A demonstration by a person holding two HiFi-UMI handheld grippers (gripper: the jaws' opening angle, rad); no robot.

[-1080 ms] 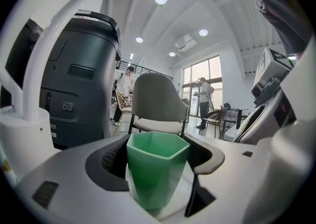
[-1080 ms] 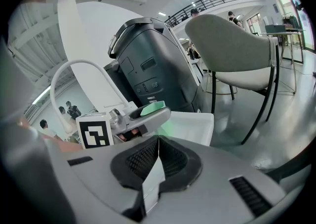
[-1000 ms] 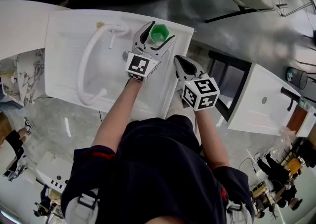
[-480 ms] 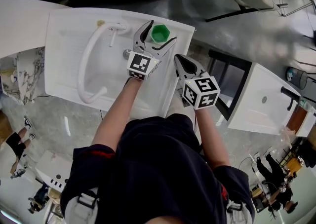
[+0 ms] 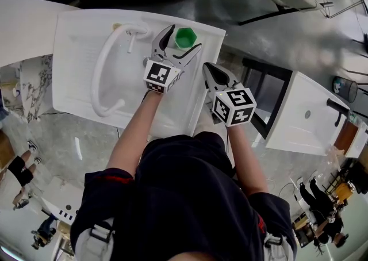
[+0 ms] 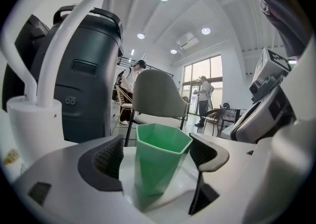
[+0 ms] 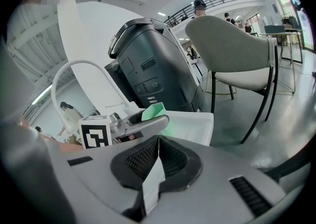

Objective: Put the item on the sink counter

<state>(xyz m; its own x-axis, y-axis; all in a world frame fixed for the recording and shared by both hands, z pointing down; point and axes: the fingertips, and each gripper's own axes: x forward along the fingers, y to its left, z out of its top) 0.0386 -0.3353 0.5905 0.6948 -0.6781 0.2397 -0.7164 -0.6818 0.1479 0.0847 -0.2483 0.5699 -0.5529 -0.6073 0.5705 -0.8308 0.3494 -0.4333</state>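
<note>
Left gripper view showed the left gripper (image 6: 157,150) with its jaws spread, having just been opening. The pads looked clear of the green cup (image 6: 159,161), which stood upright between them on the counter (image 6: 190,178). The faucet (image 6: 59,53) rose to its left. The right gripper (image 7: 155,156), just to its right, was pressed together on nothing. This looked like the release step, with the cup already set down. Next, the left gripper needed to draw straight back without clipping the cup, which stood near the counter's edge.

left tool (image 5: 183,40): jaws just opened, cup (image 6: 157,168) between, untouched | right tool (image 5: 208,71): jaws together
</note>
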